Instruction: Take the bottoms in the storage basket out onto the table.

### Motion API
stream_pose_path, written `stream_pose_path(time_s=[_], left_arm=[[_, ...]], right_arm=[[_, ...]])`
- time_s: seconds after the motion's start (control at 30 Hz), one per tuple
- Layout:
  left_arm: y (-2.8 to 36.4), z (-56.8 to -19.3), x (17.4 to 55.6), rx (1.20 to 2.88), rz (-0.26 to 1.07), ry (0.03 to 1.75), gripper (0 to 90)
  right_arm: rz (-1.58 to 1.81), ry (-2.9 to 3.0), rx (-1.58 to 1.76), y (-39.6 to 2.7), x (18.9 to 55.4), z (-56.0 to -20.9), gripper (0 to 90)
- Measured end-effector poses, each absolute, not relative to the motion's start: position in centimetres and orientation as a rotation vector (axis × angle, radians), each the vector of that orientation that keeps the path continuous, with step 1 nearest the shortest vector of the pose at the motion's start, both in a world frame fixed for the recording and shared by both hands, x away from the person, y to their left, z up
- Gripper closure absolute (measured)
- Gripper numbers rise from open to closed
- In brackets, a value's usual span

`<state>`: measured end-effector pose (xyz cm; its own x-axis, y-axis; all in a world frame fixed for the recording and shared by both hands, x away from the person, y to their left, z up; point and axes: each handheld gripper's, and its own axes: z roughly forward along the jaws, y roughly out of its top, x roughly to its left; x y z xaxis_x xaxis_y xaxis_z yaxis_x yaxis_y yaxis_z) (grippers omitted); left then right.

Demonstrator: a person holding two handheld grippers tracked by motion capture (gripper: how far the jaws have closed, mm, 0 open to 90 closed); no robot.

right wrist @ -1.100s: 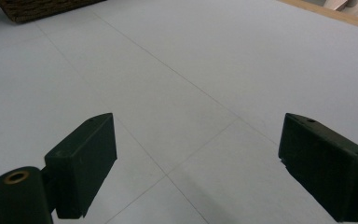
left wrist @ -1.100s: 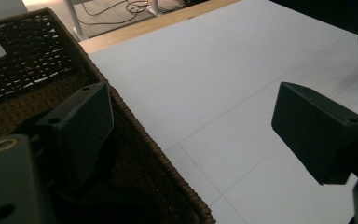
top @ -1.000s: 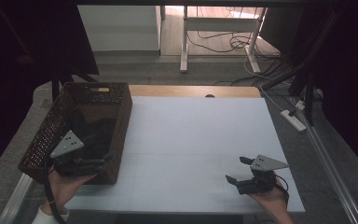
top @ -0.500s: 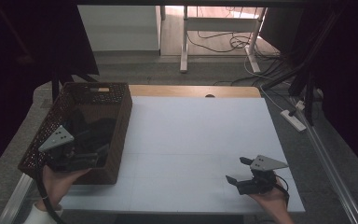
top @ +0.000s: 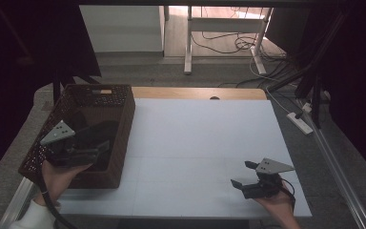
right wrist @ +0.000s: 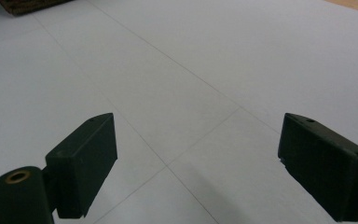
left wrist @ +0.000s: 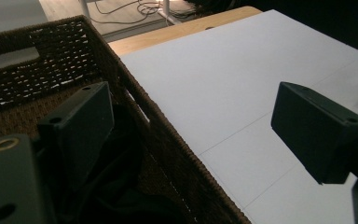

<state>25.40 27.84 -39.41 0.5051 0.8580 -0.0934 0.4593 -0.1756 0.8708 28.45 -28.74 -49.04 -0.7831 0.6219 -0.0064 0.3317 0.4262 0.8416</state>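
A brown woven basket stands on the left of the white table top. Dark cloth lies inside it. My left gripper hovers over the near part of the basket, open and holding nothing. In the left gripper view the left gripper straddles the basket's right wall, one jaw over the dark cloth and the other over the table. My right gripper rests near the front right of the table, open and holding nothing. In the right gripper view the right gripper faces bare white surface.
A strip of wooden table edge shows behind the white top. Beyond it are the floor, desk legs and cables. A white power strip lies off the right side. A corner of the basket sits at the top left of the right gripper view.
My left gripper has drifted left and a little farther back over the basket, still open. The right gripper has stayed where it was.
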Motion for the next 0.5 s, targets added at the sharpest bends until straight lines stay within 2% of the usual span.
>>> stream_pose_path(time_s=[0.5], left_arm=[[29.3,-39.5,26.9,1.812,0.531,1.158,13.6]], right_arm=[[1.273,2.376,0.818,-28.7,28.5,-49.2,11.8]])
